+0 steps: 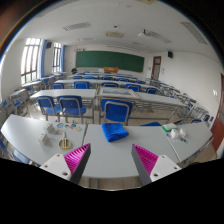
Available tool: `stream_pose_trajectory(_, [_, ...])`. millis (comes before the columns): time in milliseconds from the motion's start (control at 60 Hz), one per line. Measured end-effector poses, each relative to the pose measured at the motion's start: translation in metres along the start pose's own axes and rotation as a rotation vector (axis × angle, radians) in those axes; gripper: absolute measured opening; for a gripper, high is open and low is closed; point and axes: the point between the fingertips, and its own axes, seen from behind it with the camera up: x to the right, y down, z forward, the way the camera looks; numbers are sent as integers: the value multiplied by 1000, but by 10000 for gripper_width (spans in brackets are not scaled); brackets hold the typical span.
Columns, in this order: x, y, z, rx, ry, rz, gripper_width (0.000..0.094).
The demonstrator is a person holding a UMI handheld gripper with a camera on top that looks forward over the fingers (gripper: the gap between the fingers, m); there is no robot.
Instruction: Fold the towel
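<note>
Gripper (110, 160) spread wide, pink pads (76, 157) well apart, holding nothing and touching nothing. It hangs over the white bench (60, 135). The blue towel (116, 132) lies crumpled on that bench, just beyond the fingers. Rows of blue chairs (115, 108) behind.

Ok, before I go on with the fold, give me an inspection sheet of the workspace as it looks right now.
Surface: white table, mostly bare near the fingers.
Job's things: blue towel lying on the table beyond the fingers, untouched.
Clutter: small white objects to the right of the towel; small items to its left, too small to identify.
Grippers: gripper open, pink pads facing, nothing between the fingers.
Cables: nothing seen.
Surroundings: classroom, rows of desks with blue chairs, green chalkboard, windows.
</note>
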Motion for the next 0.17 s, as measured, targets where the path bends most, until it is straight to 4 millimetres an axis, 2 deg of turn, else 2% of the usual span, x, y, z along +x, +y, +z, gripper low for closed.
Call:
stream_pose_trajectory(67, [2, 1, -17, 5, 5, -2, 853])
stream_pose_trajectory(167, [5, 1, -32, 13, 15, 0, 854])
